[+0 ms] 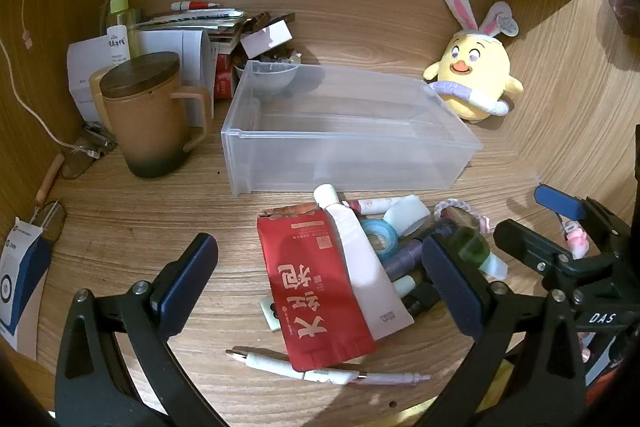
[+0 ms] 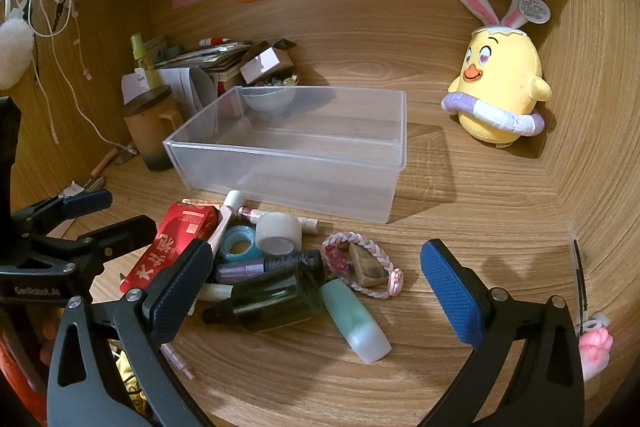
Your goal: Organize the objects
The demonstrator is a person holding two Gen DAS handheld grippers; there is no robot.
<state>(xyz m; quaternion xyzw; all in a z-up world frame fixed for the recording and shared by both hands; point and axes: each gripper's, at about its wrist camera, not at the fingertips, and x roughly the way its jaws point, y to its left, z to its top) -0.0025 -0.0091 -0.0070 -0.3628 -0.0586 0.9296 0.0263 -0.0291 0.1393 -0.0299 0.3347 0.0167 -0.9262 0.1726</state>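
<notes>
Left wrist view: the left tongs (image 1: 320, 291) stand wide open with nothing gripped, hanging tilted down over a heap of small things on the wooden tabletop (image 1: 160, 227). Between the pads lie a red pouch (image 1: 316, 287) and a white tube (image 1: 360, 259) resting across its right edge. A pen (image 1: 320, 371) lies partly under the pouch's near end. Right of the tube are a blue tape roll (image 1: 380, 239) and a purple tube (image 1: 400, 261). The right tongs (image 1: 532, 223) show at the right edge, also open. Beyond the heap sits a clear bin (image 1: 348, 131), nothing in it. A lidded mug (image 1: 148, 115) stands left of the bin, a chick plush (image 1: 476, 79) to its right against the back wall.

Right wrist view: the right tongs (image 2: 316, 279) are spread wide and hold nothing. Between the pads lie a dark green bottle (image 2: 276, 299), a mint tube (image 2: 360, 319) just right of it, and a braided bracelet (image 2: 360, 259) around a small brown block (image 2: 370, 265). A white cap (image 2: 278, 233) lies beside the tape roll (image 2: 238, 243). The pouch (image 2: 176, 243) lies left, partly behind the left pad. The bin (image 2: 288, 147) sits behind the heap; the plush (image 2: 500, 87) stands well apart at right. The left tongs (image 2: 116, 213) show at the left edge.
</notes>
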